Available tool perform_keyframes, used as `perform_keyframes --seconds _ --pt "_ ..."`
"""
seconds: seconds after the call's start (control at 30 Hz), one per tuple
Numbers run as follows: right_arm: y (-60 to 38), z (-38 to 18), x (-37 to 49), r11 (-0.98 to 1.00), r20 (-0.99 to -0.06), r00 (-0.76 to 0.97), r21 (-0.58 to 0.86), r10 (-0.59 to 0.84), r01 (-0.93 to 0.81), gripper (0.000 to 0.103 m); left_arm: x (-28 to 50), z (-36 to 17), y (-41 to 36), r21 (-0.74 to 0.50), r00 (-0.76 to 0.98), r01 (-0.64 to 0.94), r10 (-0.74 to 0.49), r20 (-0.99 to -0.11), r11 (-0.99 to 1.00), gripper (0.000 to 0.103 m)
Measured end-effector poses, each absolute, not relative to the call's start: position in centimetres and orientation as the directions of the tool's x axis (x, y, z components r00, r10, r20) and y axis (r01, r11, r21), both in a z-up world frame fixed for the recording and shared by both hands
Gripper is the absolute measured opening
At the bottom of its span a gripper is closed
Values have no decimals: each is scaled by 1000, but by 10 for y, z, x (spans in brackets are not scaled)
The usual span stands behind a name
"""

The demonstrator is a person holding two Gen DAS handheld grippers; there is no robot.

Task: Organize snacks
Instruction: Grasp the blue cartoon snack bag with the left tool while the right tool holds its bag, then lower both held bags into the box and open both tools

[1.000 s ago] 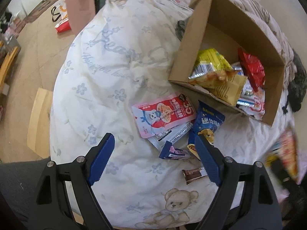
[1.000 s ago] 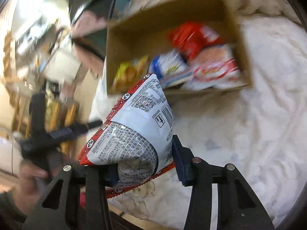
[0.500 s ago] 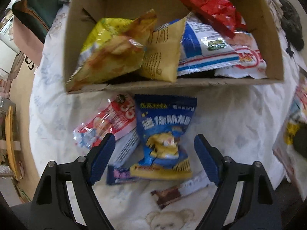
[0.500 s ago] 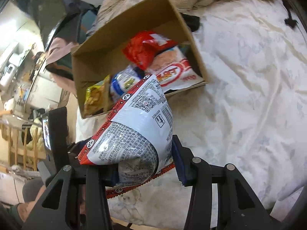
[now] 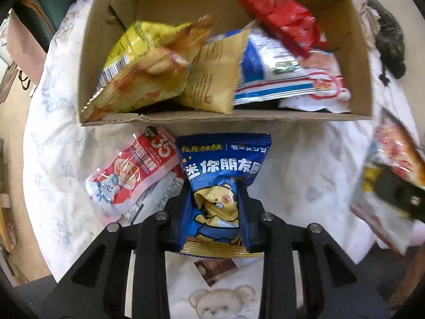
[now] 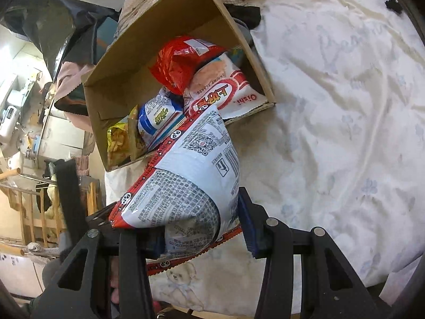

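Now the left claw, spread wide half a second ago, is clamped on the blue bear snack bag, while the right claw stays clamped on the white-and-red packet; beyond both, the cardboard box awaits two deposits.

the blue snack bag was glossy plastic film, the cardboard box matt brown with a rough torn rim, the bedsheet soft wrinkled cloth.
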State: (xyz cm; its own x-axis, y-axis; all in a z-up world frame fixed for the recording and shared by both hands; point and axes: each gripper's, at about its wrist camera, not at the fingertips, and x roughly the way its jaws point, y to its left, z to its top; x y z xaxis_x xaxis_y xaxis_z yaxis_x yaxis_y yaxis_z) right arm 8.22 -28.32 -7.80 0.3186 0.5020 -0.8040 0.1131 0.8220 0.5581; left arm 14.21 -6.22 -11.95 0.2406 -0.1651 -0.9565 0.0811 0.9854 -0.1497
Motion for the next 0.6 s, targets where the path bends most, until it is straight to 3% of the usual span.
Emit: perform_keyframes --seconds 0.6 --pt "-282 -60 65 835 -789 375 546 487 64 48 90 -44 -29 -218 390 73 -230 -892 973 27"
